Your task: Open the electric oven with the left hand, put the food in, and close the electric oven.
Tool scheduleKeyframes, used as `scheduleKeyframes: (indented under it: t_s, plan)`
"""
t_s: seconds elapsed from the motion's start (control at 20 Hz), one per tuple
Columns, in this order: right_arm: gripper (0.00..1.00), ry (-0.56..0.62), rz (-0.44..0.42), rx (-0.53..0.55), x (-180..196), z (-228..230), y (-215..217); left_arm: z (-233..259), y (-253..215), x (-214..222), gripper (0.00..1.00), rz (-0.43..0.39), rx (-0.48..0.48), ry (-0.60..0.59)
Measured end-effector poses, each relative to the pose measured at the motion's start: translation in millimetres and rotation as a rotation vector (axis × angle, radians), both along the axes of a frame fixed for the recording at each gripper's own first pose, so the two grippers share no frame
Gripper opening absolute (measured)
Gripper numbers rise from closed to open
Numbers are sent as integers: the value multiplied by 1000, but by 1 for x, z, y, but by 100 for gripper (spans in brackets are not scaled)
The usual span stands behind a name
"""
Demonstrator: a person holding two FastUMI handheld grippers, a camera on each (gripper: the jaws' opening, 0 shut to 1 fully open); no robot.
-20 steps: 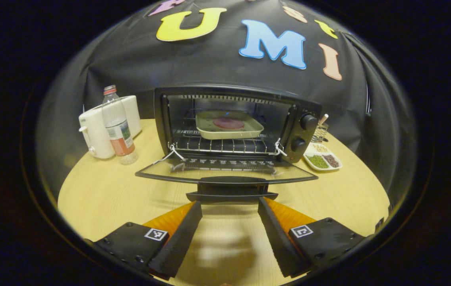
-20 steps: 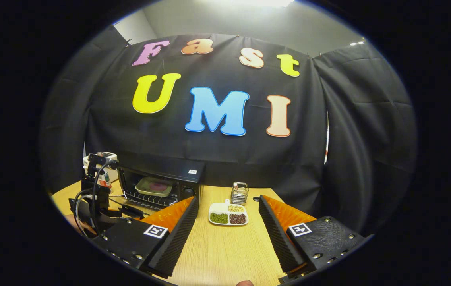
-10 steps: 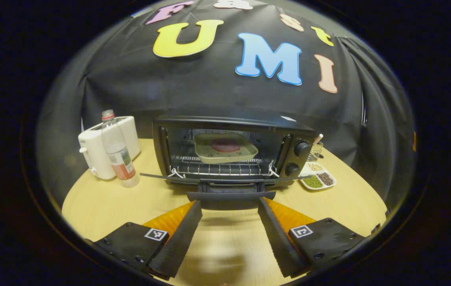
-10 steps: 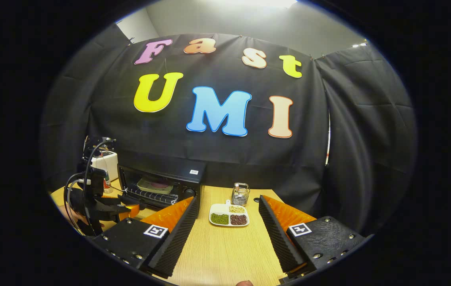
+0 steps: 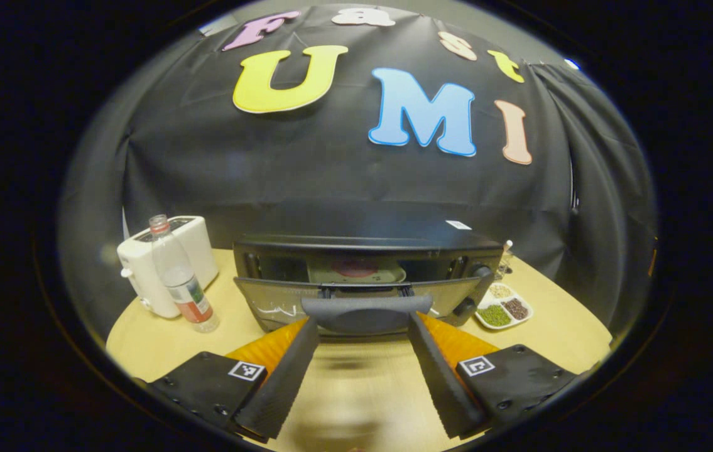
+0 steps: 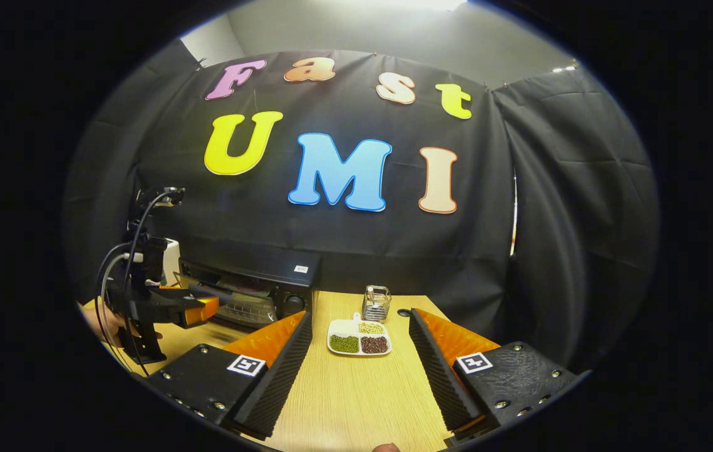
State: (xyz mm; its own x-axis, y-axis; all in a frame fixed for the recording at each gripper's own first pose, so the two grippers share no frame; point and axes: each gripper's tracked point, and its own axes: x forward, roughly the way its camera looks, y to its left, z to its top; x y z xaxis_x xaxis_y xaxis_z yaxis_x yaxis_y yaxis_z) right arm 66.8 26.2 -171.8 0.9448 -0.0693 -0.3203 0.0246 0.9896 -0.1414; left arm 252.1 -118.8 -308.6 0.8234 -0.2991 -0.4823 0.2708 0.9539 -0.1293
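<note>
Far left in the left gripper view: white toaster [image 5: 164, 263], clear bottle [image 5: 177, 282] just in front of it.

Centre: electric oven [image 5: 365, 242] dead ahead of the left gripper [image 5: 362, 321]. Door [image 5: 268, 301] tilted, top edge leaning out toward the gripper, not yet shut. Through the gap above it, tray [image 5: 387, 274] with the food [image 5: 353, 268] inside the oven on the rack.

Handle [image 5: 365, 307] lying crosswise, long axis left to right, square to the fingers. Spread wide, fingertips at the two ends of the bar, apparently nudging it, not clamping it. Likely needs a push forward and up to seat the door.

Right of the oven: divided dish [image 5: 504, 307] of beans.

In the right gripper view: right gripper [image 6: 360, 316] gaping wide, holding nothing, well right of the oven, far from the handle. Left one much the nearer.
</note>
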Motion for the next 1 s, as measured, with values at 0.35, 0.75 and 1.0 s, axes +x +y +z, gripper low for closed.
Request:
scheduleKeyframes:
  t_s: [0.35,0.75,1.0]
  plan:
    - [95,-76,23,47,-4,30,-11,77,9,-26,96,16,-10,-130]
    - [95,-112,116,111,-40,60,-45,193,1,-135,93,103,-25,-296]
    - [95,-134,170,143,-66,77,-63,228,-4,-202,100,130,9,-361]
